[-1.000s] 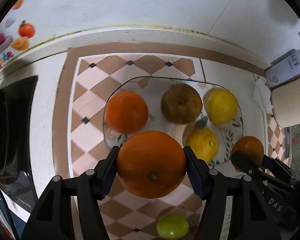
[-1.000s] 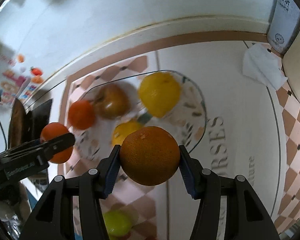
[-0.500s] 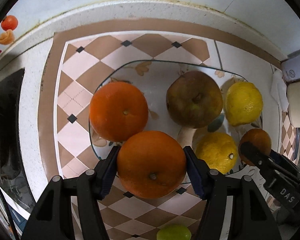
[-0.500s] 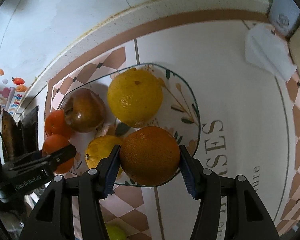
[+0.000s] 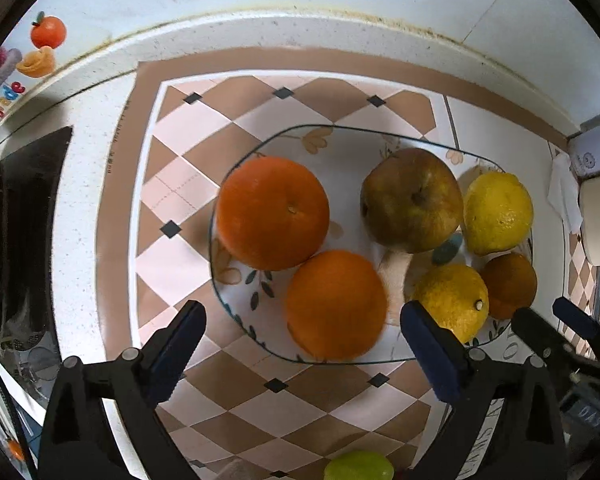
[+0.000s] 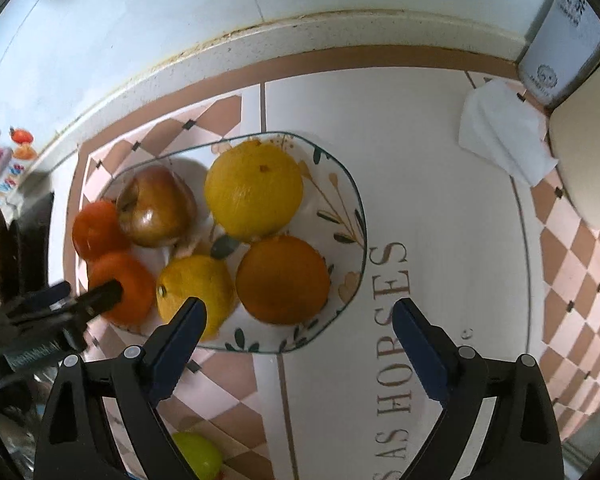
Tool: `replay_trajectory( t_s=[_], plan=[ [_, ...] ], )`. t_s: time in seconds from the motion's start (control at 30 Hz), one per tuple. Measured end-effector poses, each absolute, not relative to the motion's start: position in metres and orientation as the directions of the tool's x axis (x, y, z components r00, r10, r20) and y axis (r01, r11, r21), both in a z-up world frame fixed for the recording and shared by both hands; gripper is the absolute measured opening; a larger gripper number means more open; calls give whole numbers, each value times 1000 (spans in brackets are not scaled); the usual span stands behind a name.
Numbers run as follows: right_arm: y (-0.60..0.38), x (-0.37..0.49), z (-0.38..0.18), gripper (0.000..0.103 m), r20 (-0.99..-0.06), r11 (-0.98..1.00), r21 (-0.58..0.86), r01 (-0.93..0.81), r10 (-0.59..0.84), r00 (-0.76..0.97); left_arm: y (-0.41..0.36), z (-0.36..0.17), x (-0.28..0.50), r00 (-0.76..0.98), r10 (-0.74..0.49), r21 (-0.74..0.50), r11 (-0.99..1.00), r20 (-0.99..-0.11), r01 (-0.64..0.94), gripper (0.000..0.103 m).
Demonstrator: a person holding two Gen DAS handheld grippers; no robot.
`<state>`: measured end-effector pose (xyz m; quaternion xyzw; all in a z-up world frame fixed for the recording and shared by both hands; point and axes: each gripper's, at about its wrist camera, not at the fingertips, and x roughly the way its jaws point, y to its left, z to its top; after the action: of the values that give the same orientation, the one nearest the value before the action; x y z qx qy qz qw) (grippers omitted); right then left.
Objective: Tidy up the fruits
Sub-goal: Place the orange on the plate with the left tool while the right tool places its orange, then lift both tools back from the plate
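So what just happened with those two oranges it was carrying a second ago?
Both were let go onto the glass plate: the left gripper released the bright orange, the right gripper the darker orange; both jaws are opening. The other fruit stayed put.

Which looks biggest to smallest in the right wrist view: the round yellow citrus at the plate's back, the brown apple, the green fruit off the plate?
1. Round yellow citrus
2. Brown apple
3. Green fruit, though the gripper partly hides it.
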<state>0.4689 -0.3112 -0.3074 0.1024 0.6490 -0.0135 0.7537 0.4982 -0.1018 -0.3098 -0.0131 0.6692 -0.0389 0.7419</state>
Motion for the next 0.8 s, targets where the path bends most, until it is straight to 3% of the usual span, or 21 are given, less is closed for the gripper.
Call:
replay_trajectory(
  t_s=[0.8],
  plan=[
    [-288,370,-195,96,-932,992,75,101,34,361,-83,-184,380,417,-26,-11,999,-908,38,99]
  ],
)
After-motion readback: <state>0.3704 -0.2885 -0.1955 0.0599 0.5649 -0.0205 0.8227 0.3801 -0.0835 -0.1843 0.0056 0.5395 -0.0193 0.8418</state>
